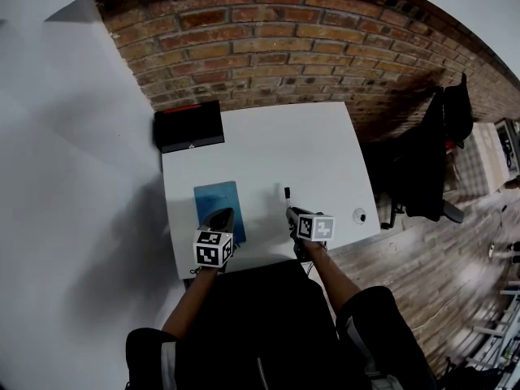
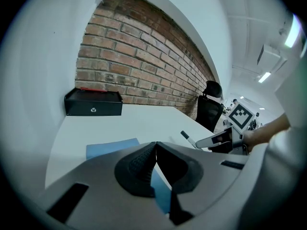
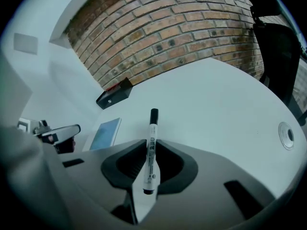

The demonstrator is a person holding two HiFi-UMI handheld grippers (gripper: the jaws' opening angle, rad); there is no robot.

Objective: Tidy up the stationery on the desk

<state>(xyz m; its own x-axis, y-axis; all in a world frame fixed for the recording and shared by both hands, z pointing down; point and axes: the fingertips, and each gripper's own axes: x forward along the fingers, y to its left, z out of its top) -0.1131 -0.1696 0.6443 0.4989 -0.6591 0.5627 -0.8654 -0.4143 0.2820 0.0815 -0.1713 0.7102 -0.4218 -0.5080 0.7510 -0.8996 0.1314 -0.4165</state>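
While the right claw [image 3: 147, 150] grips the marker [image 3: 152, 128] and the left claw [image 2: 156, 150] rests closed, carrying it to the black box [image 1: 189, 126] seems next.

Cool, even light; ceiling lamp [image 2: 292, 31] glares; soft shadows; strong fisheye bending, black vignetted corners.

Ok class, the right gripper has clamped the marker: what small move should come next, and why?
Probably lift the marker slightly off the desk. The right gripper is shut on it, and the black box at the far corner looks like its home.
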